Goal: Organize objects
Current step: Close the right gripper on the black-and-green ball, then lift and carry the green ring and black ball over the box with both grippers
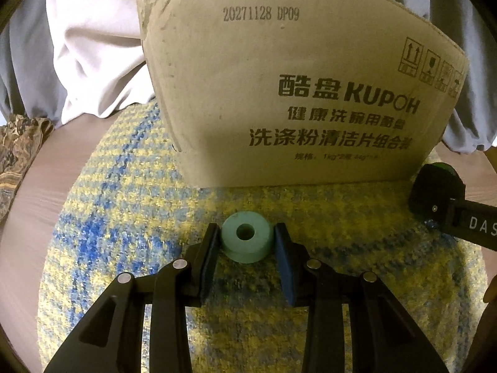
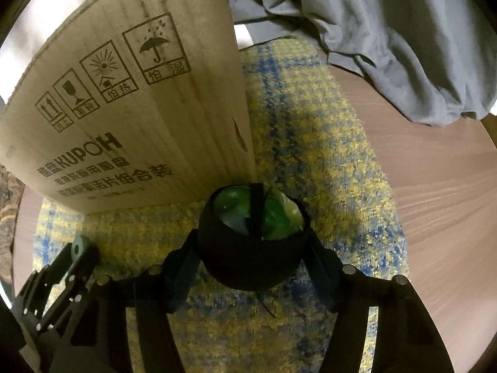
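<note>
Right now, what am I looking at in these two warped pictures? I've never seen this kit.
No robot: a person holds a two-finger gripper in each hand, each with a fisheye camera looking along its fingers. The left view shows the left gripper clamped on a pale green ring. The right view shows the right gripper around a black pouch of green pieces, pads against its sides. Both sit on a yellow-and-blue mat over a wooden surface, before a cardboard box; grey and white cloth lies behind.

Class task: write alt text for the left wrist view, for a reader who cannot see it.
The left gripper clamps a pale green foam ring above a yellow-and-blue rug. A printed cardboard box stands behind it, with the right gripper's black cup at right.
</note>
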